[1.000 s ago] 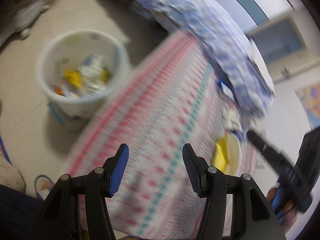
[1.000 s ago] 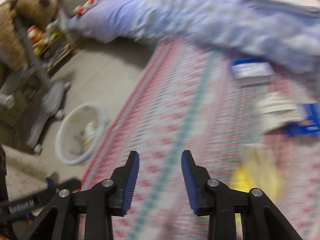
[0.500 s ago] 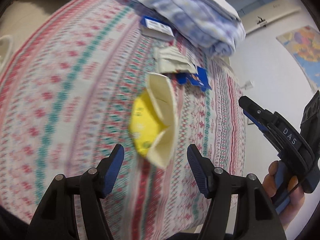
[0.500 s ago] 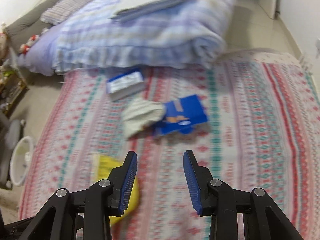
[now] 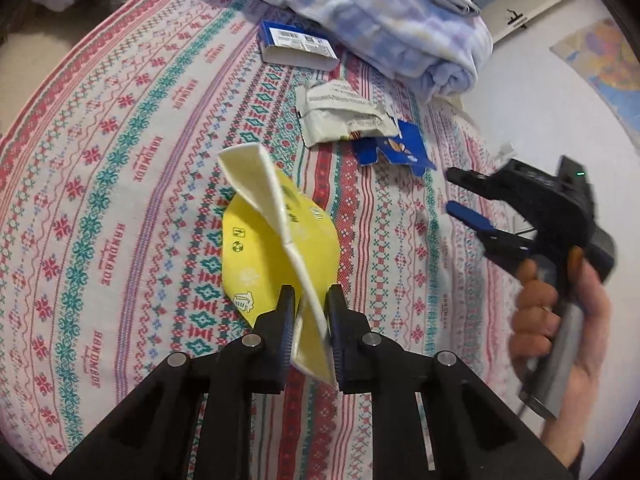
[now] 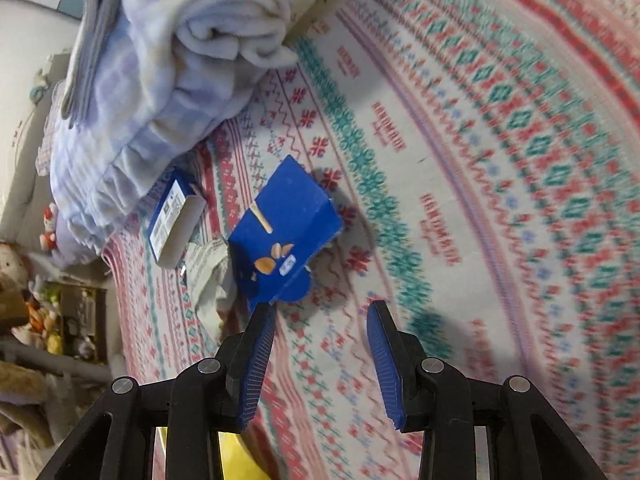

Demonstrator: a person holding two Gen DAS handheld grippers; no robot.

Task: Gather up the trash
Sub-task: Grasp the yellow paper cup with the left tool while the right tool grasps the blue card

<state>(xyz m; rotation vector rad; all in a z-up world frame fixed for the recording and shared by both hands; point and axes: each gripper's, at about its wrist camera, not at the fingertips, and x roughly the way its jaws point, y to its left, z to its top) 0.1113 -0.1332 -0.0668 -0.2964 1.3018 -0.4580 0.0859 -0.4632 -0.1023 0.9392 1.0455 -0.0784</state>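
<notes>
My left gripper (image 5: pixel 310 300) is shut on the pale edge of a yellow wrapper (image 5: pixel 280 240) that lies on the patterned bedspread (image 5: pixel 120 152). Beyond it lie a crumpled white wrapper (image 5: pixel 340 114), a torn blue carton (image 5: pixel 396 150) and a blue-and-white box (image 5: pixel 298 44). In the right wrist view my right gripper (image 6: pixel 320 312) stands open just short of the blue carton (image 6: pixel 286 228), its left finger close to the carton's near corner. The white wrapper (image 6: pixel 208 276) and the blue-and-white box (image 6: pixel 174 216) lie to the carton's left. A hand holds the right gripper (image 5: pixel 476 198) at the right of the left wrist view.
A folded blue-and-white blanket (image 5: pixel 380 12) is heaped at the far side of the bed, also visible as the blanket (image 6: pixel 160 60) in the right wrist view. Stuffed toys and a shelf (image 6: pixel 52 312) stand beside the bed at the left. A white wall (image 5: pixel 560 92) lies past the bed.
My left gripper swung from the bin to the bed and closed on the yellow wrapper. My right gripper moved in close to the blue carton, staying open.
</notes>
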